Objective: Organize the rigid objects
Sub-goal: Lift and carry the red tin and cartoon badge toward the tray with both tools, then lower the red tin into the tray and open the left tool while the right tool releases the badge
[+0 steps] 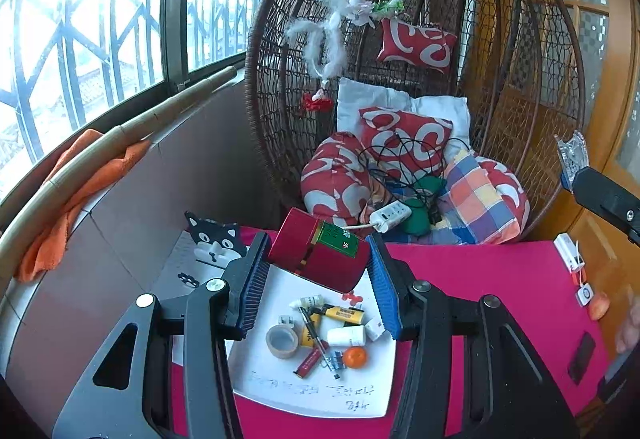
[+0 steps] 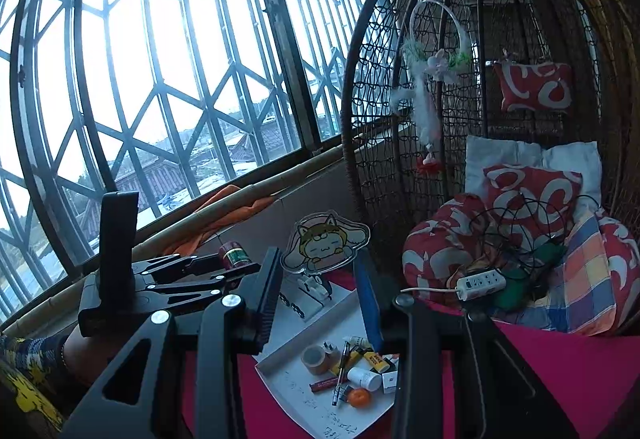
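Note:
My left gripper (image 1: 318,271) is shut on a red cylindrical tin (image 1: 320,251) with a green label, held tilted above the white tray (image 1: 280,387). The tin also shows in the right wrist view (image 2: 234,255) at the end of the left gripper. On the tray lie a tape roll (image 1: 282,341), a white bottle (image 1: 346,335), an orange fruit (image 1: 355,357), pens and tubes. My right gripper (image 2: 320,295) is open and empty, high above the tray's far end (image 2: 288,371). Its tip shows at the right edge of the left wrist view (image 1: 576,159).
The tray sits on a pink table (image 1: 480,279). A black cat stand (image 1: 216,235) and a cartoon acrylic stand (image 2: 324,243) are at the back. A wicker hanging chair (image 1: 520,79) with cushions and a power strip (image 1: 390,216) stands behind. The window wall is on the left.

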### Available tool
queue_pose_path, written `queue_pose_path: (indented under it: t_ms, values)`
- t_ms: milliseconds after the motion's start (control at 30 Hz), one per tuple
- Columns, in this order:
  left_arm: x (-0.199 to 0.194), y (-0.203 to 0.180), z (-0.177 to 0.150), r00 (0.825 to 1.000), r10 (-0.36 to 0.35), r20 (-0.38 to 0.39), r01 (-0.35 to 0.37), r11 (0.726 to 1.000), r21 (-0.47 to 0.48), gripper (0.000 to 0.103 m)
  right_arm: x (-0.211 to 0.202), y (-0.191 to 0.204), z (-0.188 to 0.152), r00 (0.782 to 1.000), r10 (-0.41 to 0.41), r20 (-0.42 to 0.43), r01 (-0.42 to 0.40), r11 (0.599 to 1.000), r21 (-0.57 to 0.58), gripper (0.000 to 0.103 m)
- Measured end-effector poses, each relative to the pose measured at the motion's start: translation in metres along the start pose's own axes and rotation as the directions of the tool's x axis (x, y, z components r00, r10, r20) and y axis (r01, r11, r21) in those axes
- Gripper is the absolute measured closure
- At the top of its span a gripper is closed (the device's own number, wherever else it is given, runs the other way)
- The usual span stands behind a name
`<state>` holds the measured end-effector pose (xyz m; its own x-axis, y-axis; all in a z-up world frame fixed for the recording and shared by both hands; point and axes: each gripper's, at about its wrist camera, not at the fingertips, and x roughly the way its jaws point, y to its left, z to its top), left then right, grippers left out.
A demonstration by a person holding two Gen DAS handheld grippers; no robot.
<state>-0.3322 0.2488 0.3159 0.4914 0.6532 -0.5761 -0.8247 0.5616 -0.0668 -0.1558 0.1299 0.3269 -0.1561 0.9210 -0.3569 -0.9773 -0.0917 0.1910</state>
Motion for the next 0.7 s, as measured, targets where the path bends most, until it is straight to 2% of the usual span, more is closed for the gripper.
queue_pose_path:
  t_ms: [267, 433, 600, 700]
  values:
    - [0.032, 0.014, -0.001, 0.998, -0.021, -0.052, 0.022, 1.0, 0.021, 0.055, 0.04, -0.005, -0.005, 0.998, -0.018, -0.066, 0.022, 0.998, 0.056, 0.067]
    - [0.072, 0.02, -0.001, 0.994, -0.039, -0.1, 0.045, 0.998, 0.054, 0.055, 0.077, -0.015, -0.015, 0.99, -0.042, -0.138, 0.056, 0.994, 0.095, 0.067]
    - [0.116, 0.026, -0.01, 0.984, -0.07, -0.165, 0.08, 0.995, 0.053, 0.055, 0.116, -0.025, -0.03, 0.972, -0.085, -0.217, 0.113, 0.986, 0.119, 0.067]
    - [0.147, 0.028, -0.023, 0.968, -0.081, -0.237, 0.094, 0.995, 0.044, 0.055, 0.141, -0.034, -0.045, 0.953, -0.117, -0.279, 0.157, 0.979, 0.127, 0.067]
